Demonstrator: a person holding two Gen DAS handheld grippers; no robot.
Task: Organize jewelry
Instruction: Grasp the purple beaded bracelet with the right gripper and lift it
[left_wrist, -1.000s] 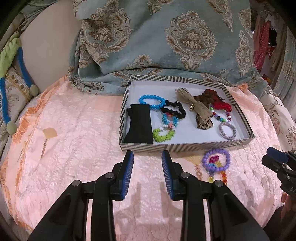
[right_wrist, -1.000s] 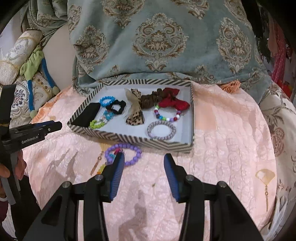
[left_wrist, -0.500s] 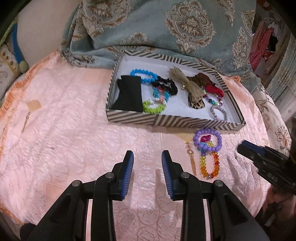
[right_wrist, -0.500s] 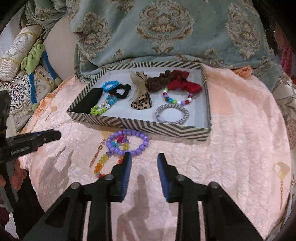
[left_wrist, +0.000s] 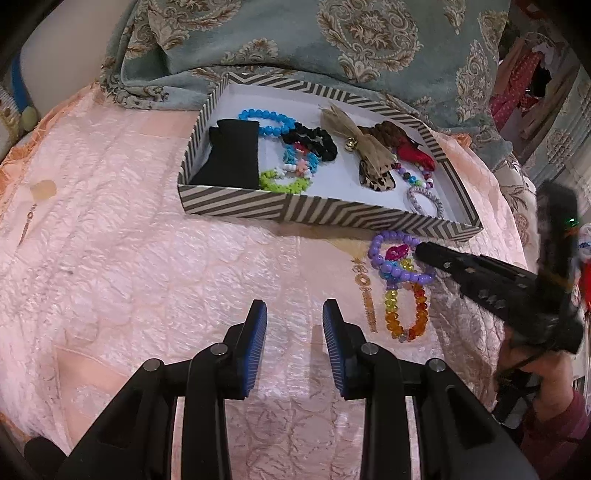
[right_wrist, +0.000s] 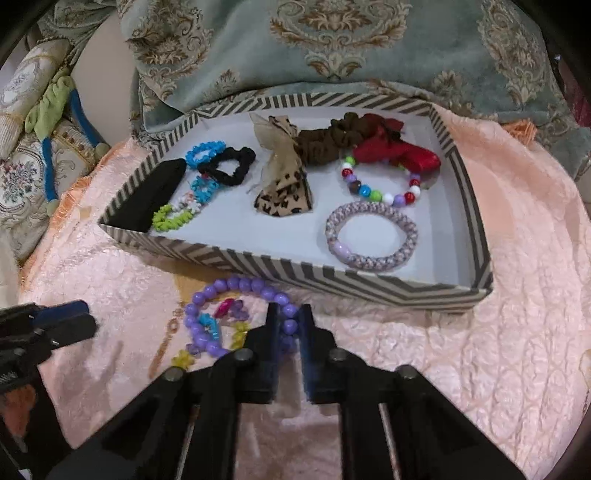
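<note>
Jaws of right gripper (right_wrist: 288, 325), wide a second ago, now closing on purple bracelet (right_wrist: 236, 291) lying on bed (right_wrist: 480, 350) just before tray (right_wrist: 369, 284); left gripper (left_wrist: 294, 325) slightly parted, empty; lift into tray likely next.

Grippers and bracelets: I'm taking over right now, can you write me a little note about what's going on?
Right gripper: jaws closing on the purple bead bracelet, which lies on the pink bedspread just outside the striped tray.
Left gripper: slightly open, empty, hovering over the bedspread.
Done: many bracelets and scrunchies already lie in the tray.
Left: lift the purple bracelet into the tray, then the orange-yellow bead bracelet beside it.
</note>
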